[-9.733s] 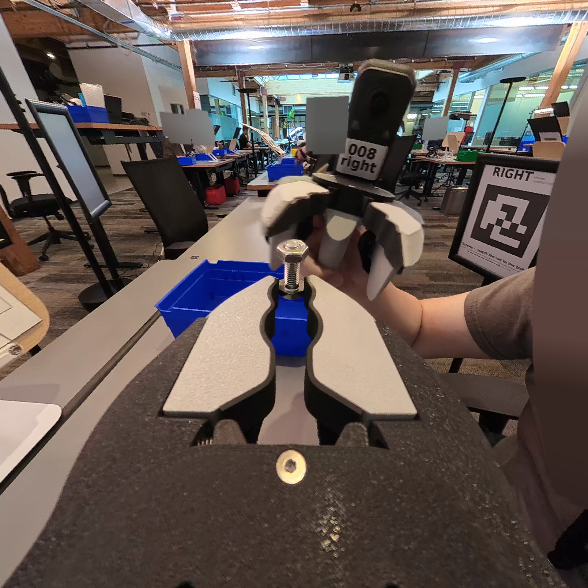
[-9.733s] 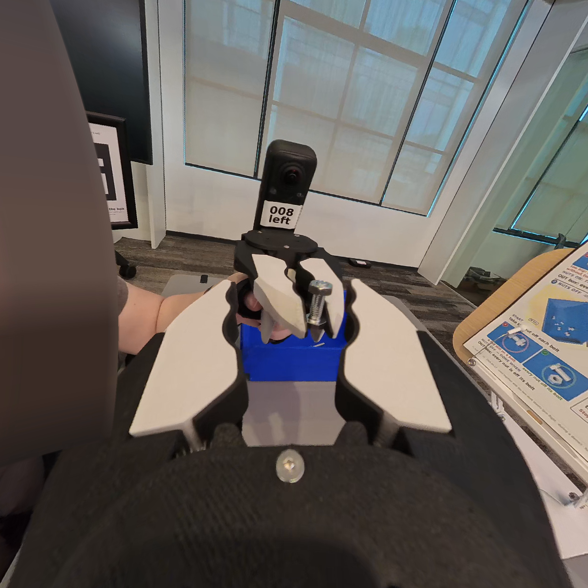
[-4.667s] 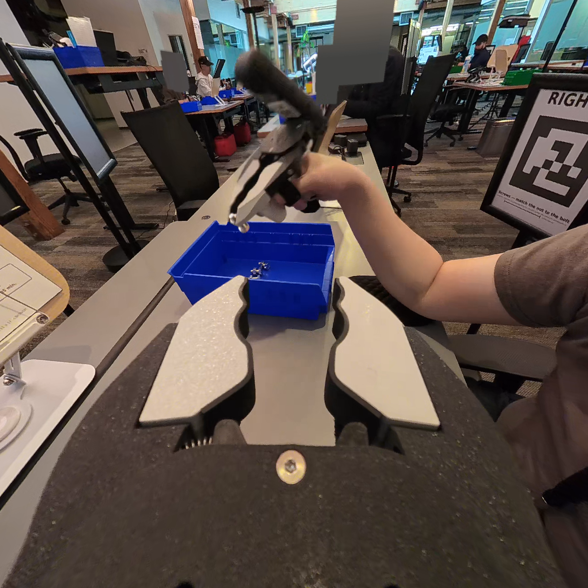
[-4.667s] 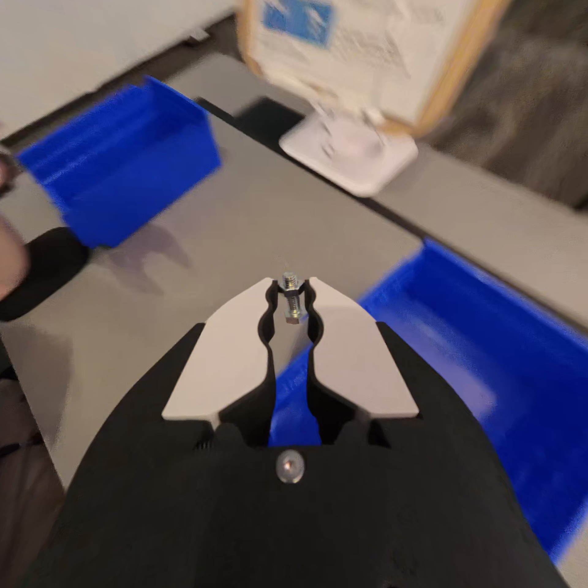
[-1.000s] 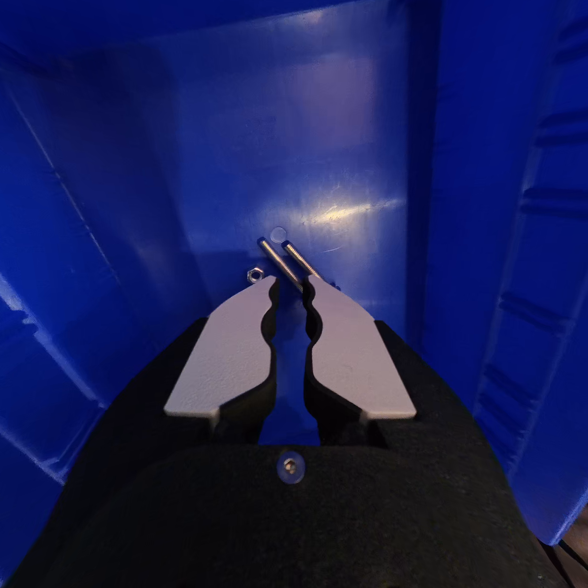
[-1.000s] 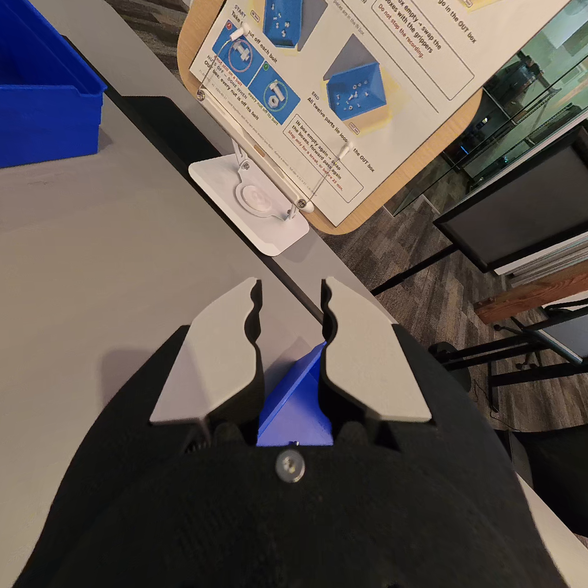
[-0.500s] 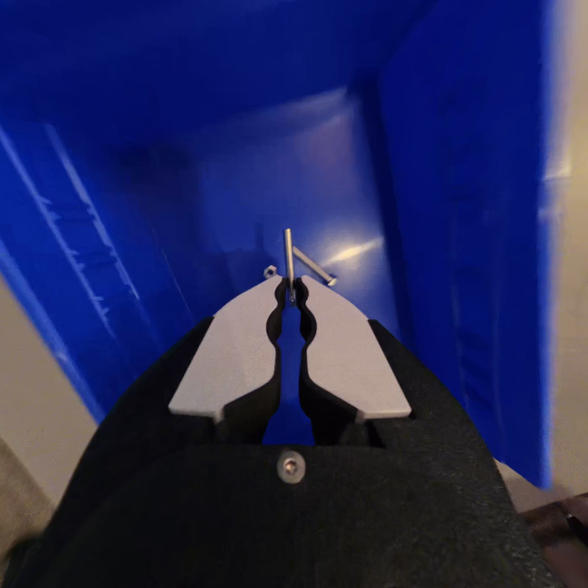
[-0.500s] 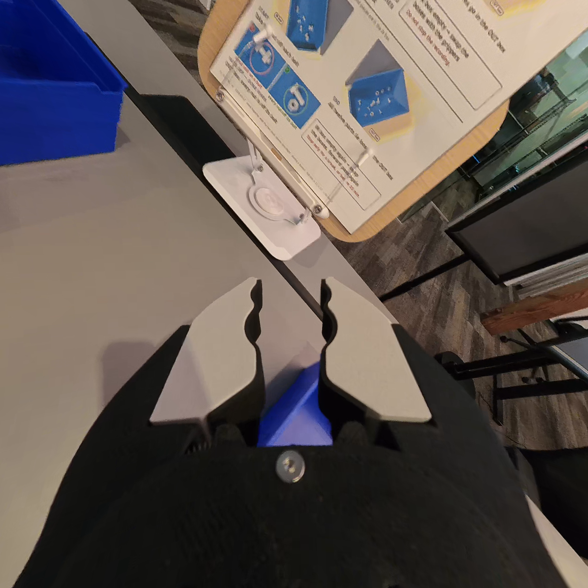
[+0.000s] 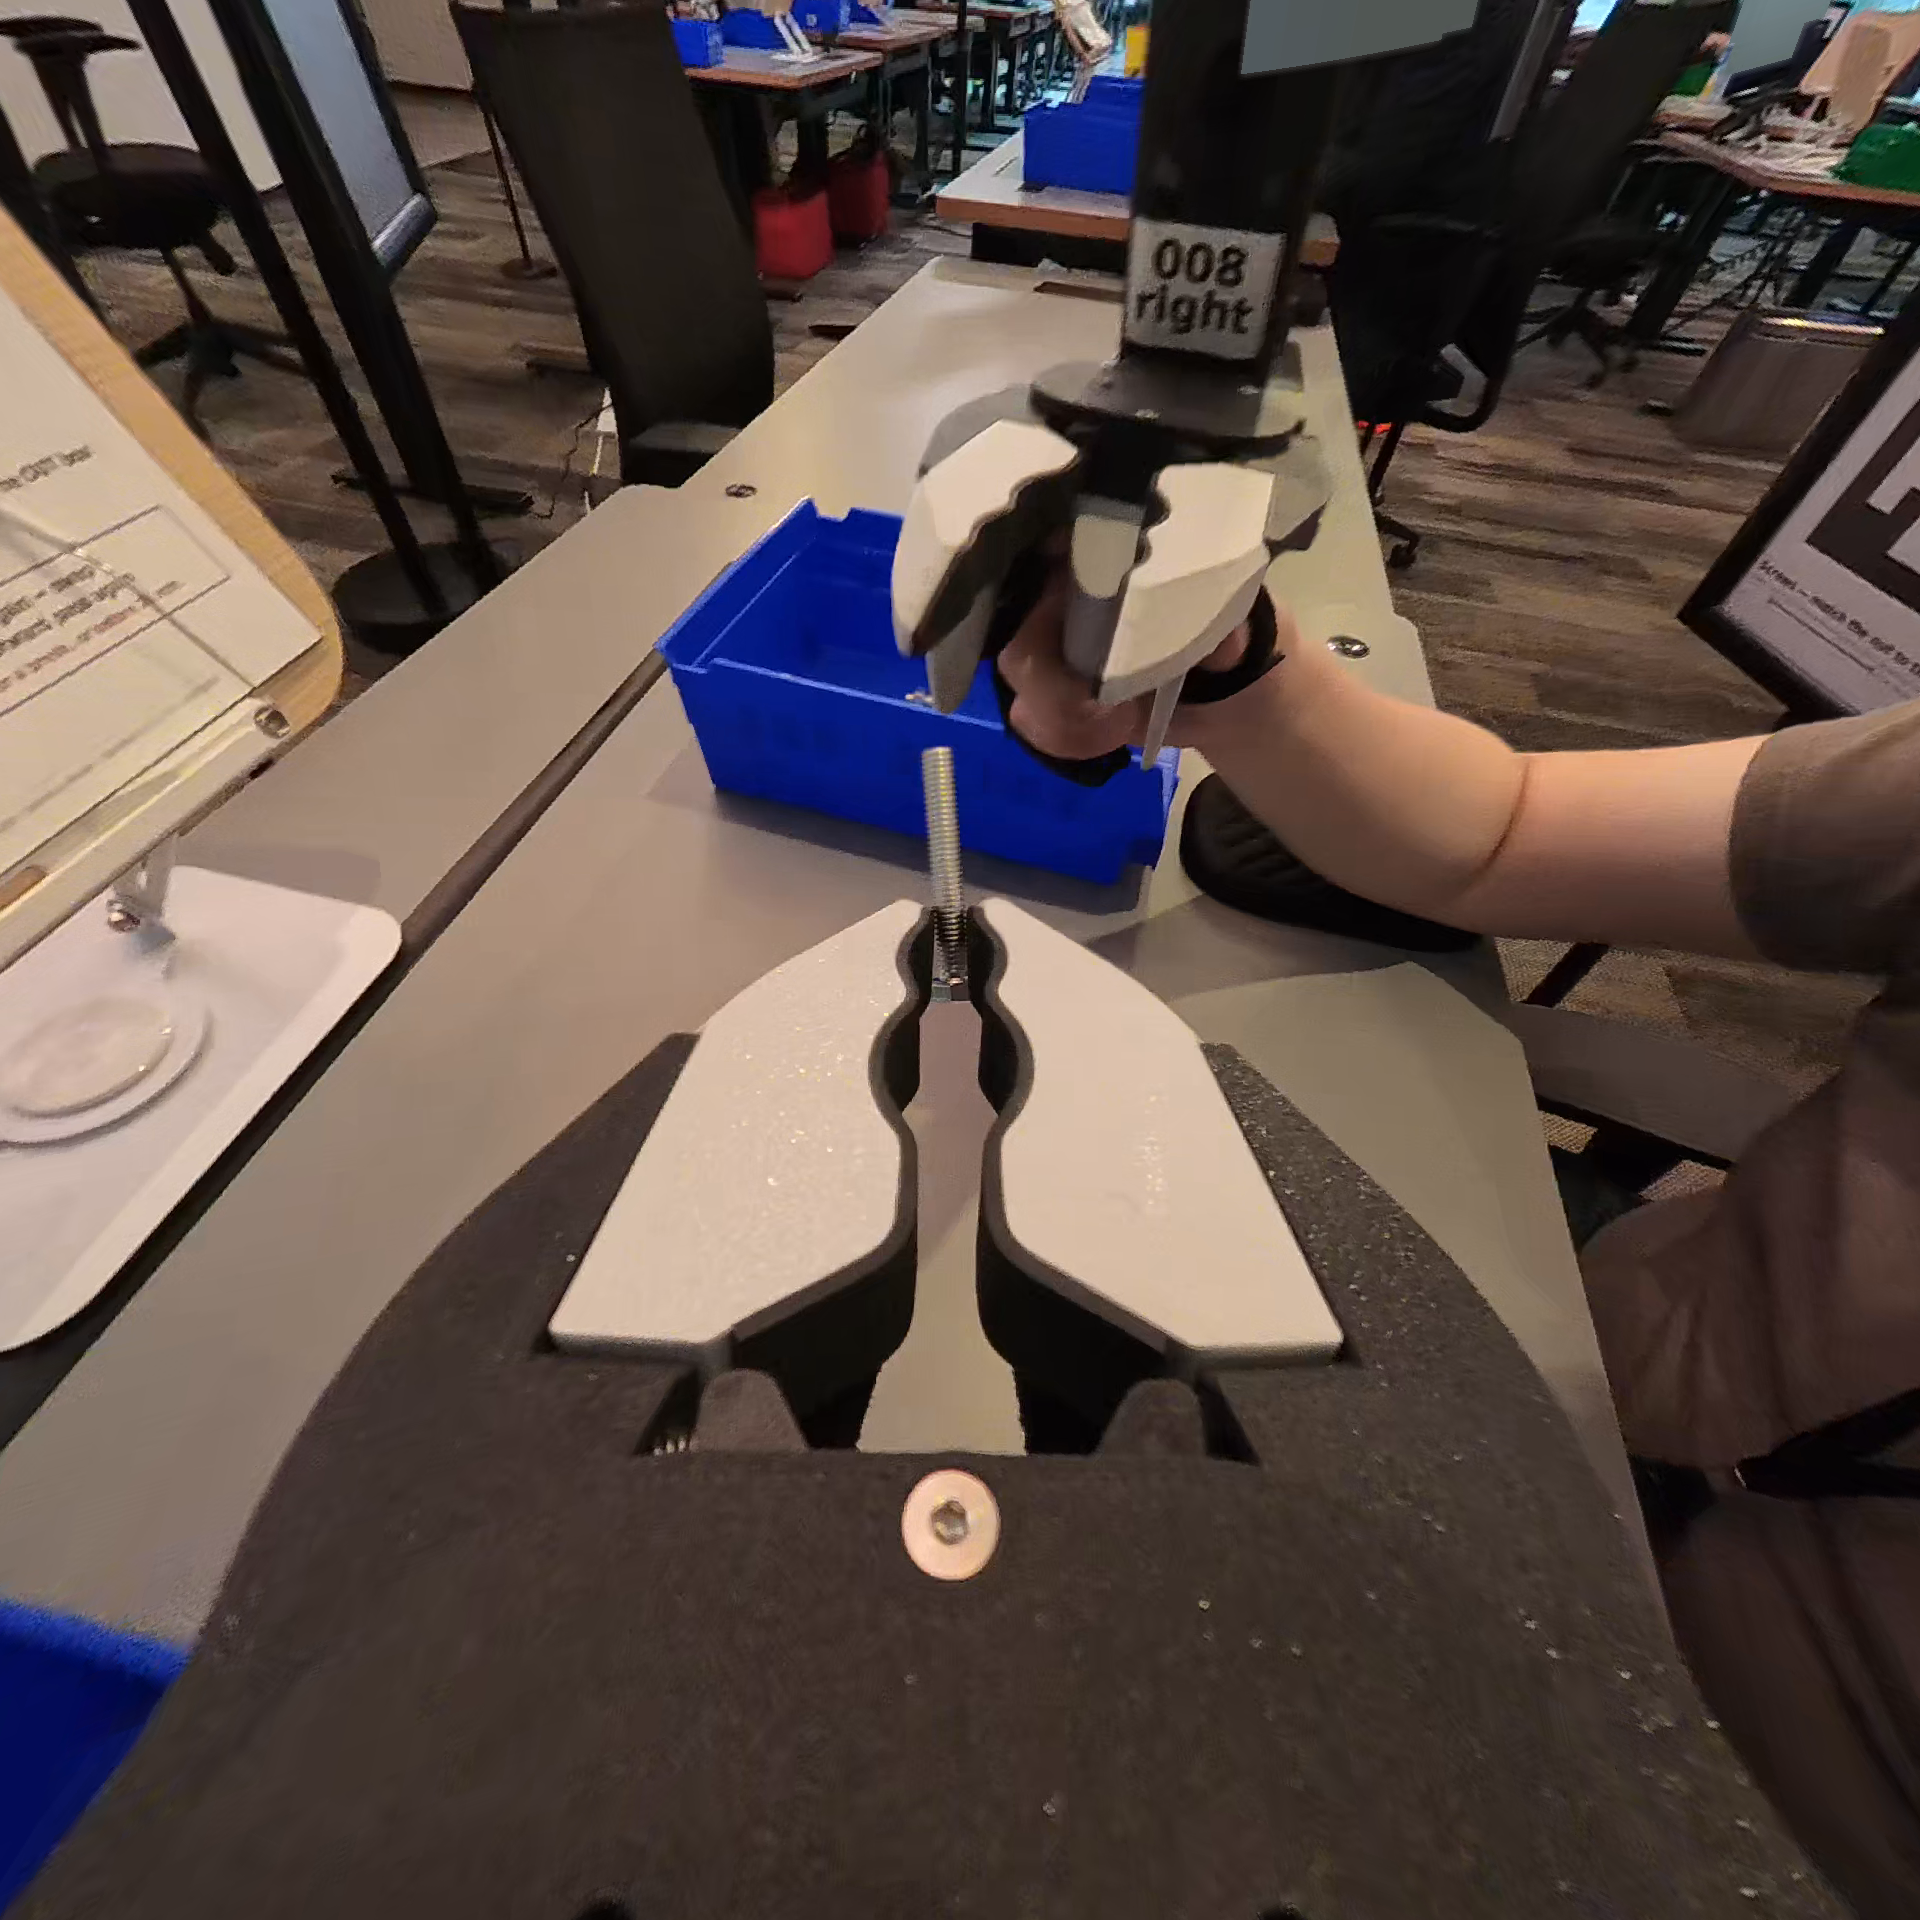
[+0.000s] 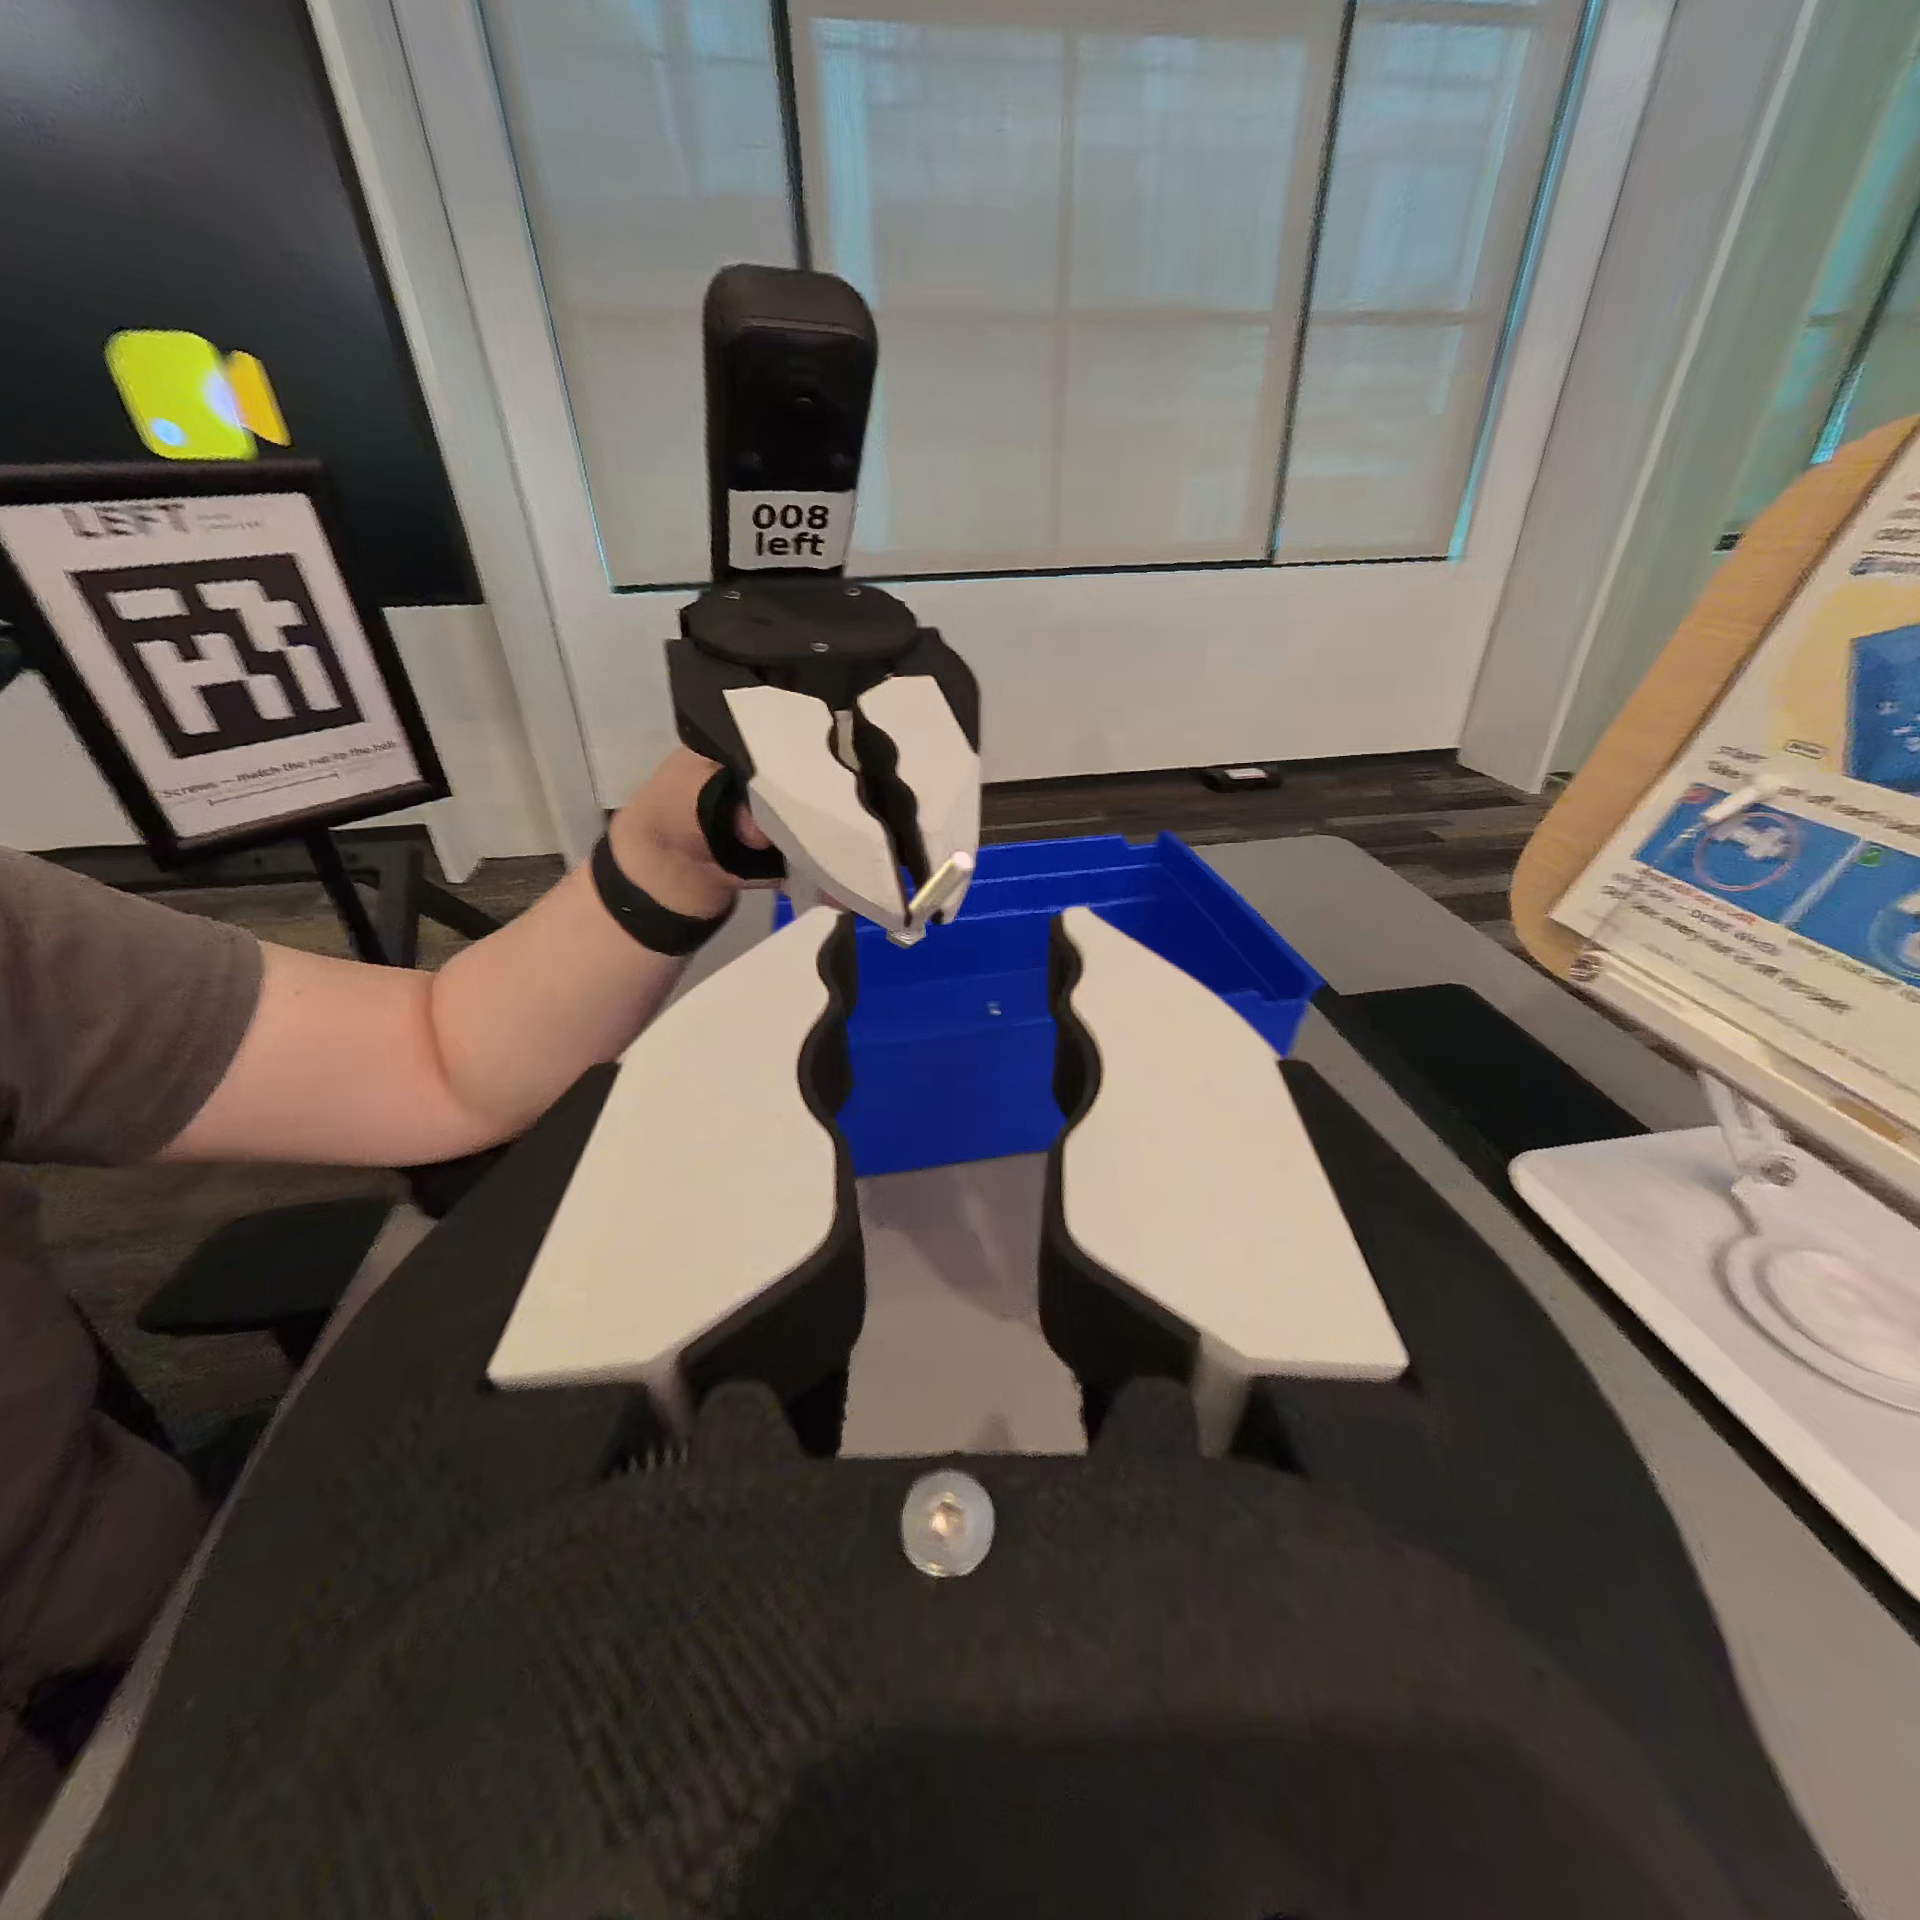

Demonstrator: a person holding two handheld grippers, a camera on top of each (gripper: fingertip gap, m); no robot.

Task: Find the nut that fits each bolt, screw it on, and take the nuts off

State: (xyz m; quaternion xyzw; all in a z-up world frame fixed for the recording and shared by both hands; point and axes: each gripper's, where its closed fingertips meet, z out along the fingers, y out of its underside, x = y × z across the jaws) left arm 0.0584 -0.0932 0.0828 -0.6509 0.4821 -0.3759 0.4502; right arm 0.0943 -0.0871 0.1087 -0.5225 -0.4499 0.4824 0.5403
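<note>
1. The left gripper [image 9: 948,940] is clamped on a long, thin threaded bolt [image 9: 943,831] near its head; the shank sticks out past the fingertips, pointing away from the camera.
2. In the right wrist view the left gripper [image 10: 914,914] faces the camera, the bolt [image 10: 940,881] slanting out of its tips.
3. The right gripper [image 10: 948,956] stands wide apart and holds nothing; in the left wrist view it [image 9: 1039,686] hangs above and beyond the bolt, not touching it.
4. A blue bin [image 9: 831,717] sits on the grey table [image 9: 468,987] behind the bolt.
5. Another blue bin [image 10: 1195,935] holds one small metal part [image 10: 994,1006], too small to identify.
6. Each gripper's camera carries a white label with printed writing; a framed marker sign [image 10: 208,665] and an instruction board [image 10: 1766,831] on a white stand also bear text.
</note>
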